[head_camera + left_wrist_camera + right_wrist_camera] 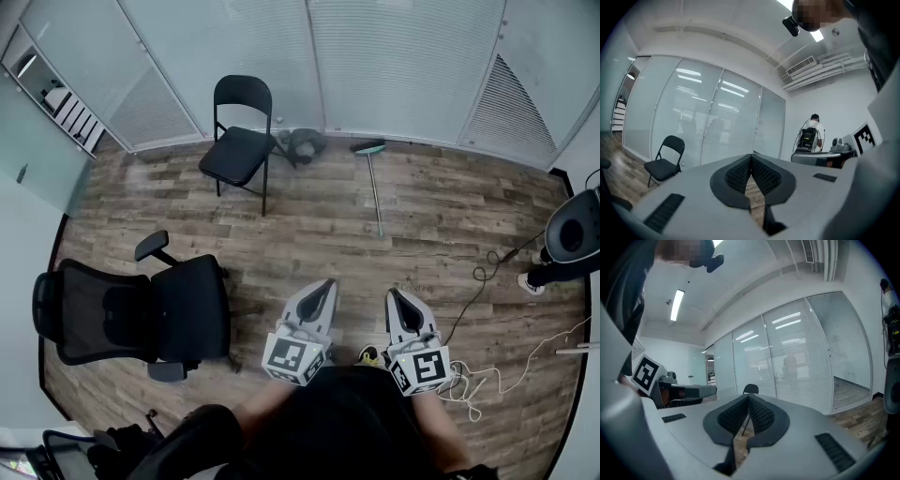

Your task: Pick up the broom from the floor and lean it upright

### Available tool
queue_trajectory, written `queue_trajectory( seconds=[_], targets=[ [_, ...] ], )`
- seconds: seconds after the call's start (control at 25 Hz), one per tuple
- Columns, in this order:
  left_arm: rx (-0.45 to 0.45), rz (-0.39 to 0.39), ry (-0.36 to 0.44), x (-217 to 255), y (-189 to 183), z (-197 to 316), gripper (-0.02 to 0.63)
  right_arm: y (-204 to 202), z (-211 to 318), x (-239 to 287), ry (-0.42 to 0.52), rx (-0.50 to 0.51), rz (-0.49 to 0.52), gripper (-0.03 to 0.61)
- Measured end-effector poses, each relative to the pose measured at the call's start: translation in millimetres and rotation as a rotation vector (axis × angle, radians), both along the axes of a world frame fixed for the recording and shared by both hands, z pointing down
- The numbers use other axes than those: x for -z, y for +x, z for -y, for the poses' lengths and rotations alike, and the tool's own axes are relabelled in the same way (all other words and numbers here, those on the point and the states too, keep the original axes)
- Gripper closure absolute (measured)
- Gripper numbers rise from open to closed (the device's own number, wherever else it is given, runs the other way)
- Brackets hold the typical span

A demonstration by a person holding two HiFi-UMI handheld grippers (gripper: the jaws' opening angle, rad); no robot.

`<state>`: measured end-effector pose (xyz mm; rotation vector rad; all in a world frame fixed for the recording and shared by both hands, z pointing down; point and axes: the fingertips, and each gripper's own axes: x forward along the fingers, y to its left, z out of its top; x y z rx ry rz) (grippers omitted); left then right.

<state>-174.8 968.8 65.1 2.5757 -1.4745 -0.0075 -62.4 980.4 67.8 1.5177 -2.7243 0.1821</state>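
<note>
Left fingers (737,176): mine are closed pad to pad, with nothing between them.
Right fingers (761,416): closed the same way, empty.
Left gripper (327,285): I hold it level, close in front of my body, pointing out across the floor (281,234). Its marker cube faces up at me.
Right gripper (393,293): level beside the left one, with a gap between the two.
Broom (374,187): it lies flat on the floor, well ahead of both grippers. Its head is by the glass wall (394,56) and the handle runs back toward me. Nothing touches it.
Folding chair (239,141): black, standing left of the broom head, near the wall.
Grey bundle (302,143): on the floor between the folding chair and the broom head. I cannot tell what it is.
Office chair (131,314): black, to my left, near the left gripper but apart from it.
Cable (487,272): loose on the floor to my right.
Person (811,133): stands off to the right, back turned, well away from the broom.
</note>
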Motion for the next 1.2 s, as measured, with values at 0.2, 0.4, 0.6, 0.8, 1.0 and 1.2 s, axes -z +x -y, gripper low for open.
queue_trajectory(
  seconds=[0.2, 0.4, 0.6, 0.8, 1.0, 1.2],
  targets=[
    [-0.004, -0.006, 0.008, 0.3, -6.6, 1.8, 0.592, -0.9, 0.0, -3.7, -0.007, -0.014, 0.005, 0.561],
    [-0.009, -0.013, 0.004, 1.7, -18.3, -3.2, 0.592, -10.9, -4.5, -6.7, -0.021, -0.015, 0.003, 0.560],
    [-0.012, -0.014, 0.015, 0.3, -36.5, -7.4, 0.592, -22.0, -3.0, -10.6, -0.038, -0.022, 0.022, 0.561],
    [-0.013, -0.030, 0.011, -7.9, -66.5, -9.1, 0.592, -41.4, -0.9, -19.0, -0.067, -0.021, 0.020, 0.561],
    [-0.028, -0.027, 0.003, -17.3, -84.3, 3.6, 0.592, -54.6, 9.9, -20.6, -0.088, -0.025, -0.007, 0.561],
    [-0.050, -0.038, -0.023, -26.8, -83.4, 17.6, 0.592, -61.6, 27.1, -20.8, -0.081, -0.011, -0.023, 0.561]
  ],
)
